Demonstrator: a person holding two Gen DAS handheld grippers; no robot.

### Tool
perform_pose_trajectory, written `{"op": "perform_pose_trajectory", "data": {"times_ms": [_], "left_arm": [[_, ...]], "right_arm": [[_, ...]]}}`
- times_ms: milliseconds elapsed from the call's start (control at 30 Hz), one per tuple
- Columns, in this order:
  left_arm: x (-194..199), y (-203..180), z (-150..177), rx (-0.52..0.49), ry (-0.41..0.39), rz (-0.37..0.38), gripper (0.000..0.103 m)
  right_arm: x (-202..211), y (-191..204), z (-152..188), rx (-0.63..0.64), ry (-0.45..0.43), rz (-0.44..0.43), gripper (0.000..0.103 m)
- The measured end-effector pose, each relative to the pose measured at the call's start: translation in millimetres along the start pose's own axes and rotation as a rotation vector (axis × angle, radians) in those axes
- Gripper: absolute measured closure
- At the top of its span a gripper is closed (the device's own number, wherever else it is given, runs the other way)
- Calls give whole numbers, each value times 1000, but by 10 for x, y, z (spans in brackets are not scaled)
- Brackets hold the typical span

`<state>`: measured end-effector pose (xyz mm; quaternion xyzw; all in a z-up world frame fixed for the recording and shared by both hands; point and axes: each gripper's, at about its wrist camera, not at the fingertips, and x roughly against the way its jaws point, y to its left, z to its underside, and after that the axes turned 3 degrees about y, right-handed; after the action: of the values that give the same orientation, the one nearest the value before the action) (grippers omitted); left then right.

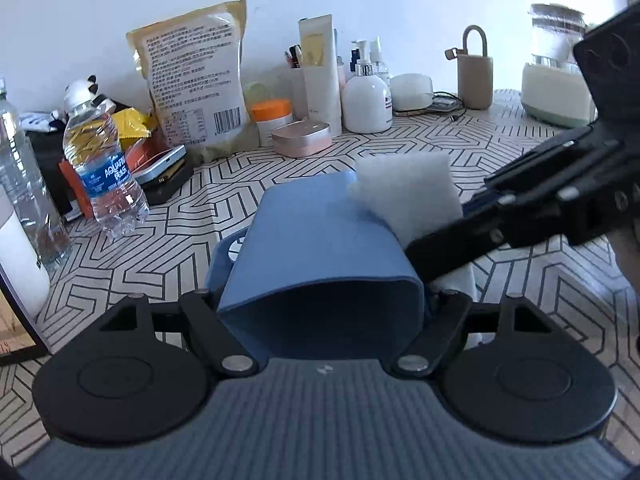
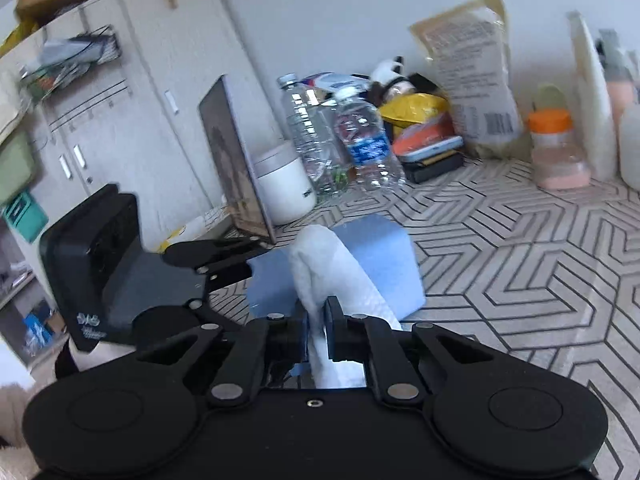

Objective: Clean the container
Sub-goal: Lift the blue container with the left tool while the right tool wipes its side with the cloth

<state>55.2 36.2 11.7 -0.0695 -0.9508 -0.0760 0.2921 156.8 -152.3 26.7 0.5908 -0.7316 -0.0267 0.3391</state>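
Observation:
A blue container [image 1: 320, 248] lies on its side above the patterned table, its open mouth facing the left wrist camera. My left gripper [image 1: 324, 300] is shut on it, one finger on each side wall. A white cloth [image 1: 408, 196] rests against the container's upper right side. My right gripper [image 1: 440, 248] reaches in from the right, shut on that cloth. In the right wrist view the cloth [image 2: 328, 272] runs out from between my right gripper [image 2: 318, 312] and drapes over the container [image 2: 384, 256]. There the left gripper [image 2: 224, 256] holds the container from the left.
Two water bottles [image 1: 104, 168], a large food bag [image 1: 196, 80], an orange-lidded jar [image 1: 272, 116], a pink case [image 1: 302, 138] and white bottles [image 1: 366, 100] line the wall. A framed screen [image 2: 236, 168] and a white mug [image 2: 284, 184] stand at the left.

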Motion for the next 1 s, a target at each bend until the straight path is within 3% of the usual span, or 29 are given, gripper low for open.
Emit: {"op": "perform_pose_trajectory", "data": {"times_ms": [133, 433, 1000], "left_arm": [[3, -29, 0, -14, 1, -4, 27], [1, -115, -3, -76, 1, 11, 27], [10, -140, -1, -86, 1, -6, 26]], "right_arm": [[-19, -52, 28, -16, 4, 33, 90], [-146, -123, 40, 7, 82, 201, 90], [97, -30, 11, -10, -37, 56, 90]]}}
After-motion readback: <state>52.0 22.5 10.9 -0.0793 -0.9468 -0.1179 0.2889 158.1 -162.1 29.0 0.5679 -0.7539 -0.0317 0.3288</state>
